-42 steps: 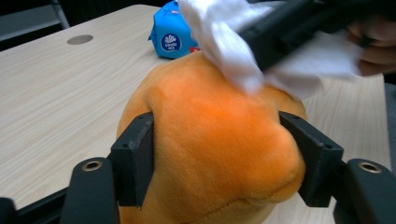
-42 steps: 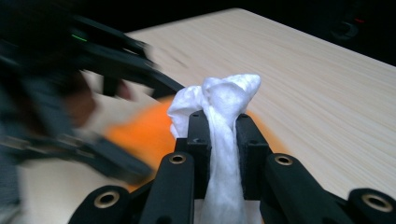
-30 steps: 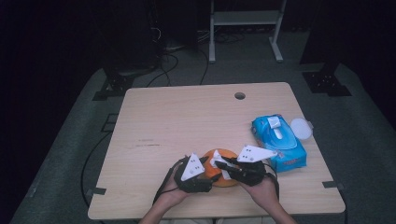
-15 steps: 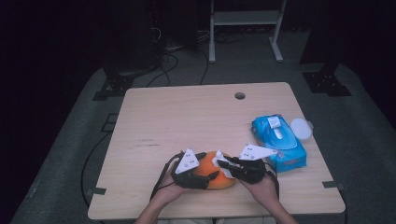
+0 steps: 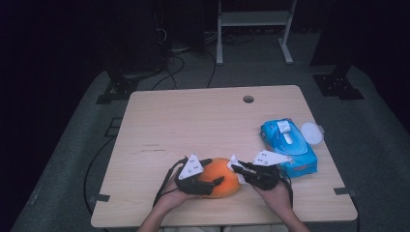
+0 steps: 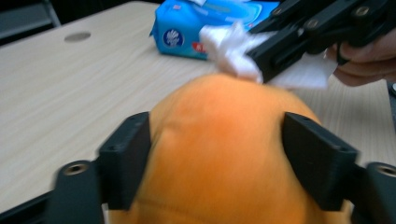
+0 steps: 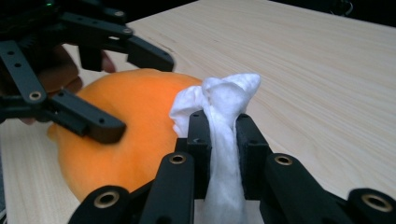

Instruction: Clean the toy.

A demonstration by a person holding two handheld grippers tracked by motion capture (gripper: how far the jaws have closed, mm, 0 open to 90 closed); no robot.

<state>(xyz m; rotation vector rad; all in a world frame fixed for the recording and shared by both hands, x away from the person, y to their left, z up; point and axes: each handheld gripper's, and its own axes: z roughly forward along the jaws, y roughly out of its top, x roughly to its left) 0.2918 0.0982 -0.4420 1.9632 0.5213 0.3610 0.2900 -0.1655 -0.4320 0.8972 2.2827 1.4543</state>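
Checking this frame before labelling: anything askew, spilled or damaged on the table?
Nothing stands out. The left gripper clasps the orange fruit, the right gripper pinches a white wipe against it, and the blue wipe pack lies flat.

In the right gripper view, a bunched white tissue (image 7: 223,140) is clamped between the two black jaws of the right gripper (image 7: 219,133), which are closed tightly on it. The crumpled upper end of the tissue is seen above the jaw tips and is pressed against an orange fruit (image 7: 126,128) resting on the light wooden table (image 7: 317,79). The fruit is located left of the tissue. The left gripper (image 7: 140,88) is seen at the upper left, with one jaw set over the top of the fruit and the other laid against its near side. Part of a hand (image 7: 60,74) is visible behind that gripper.
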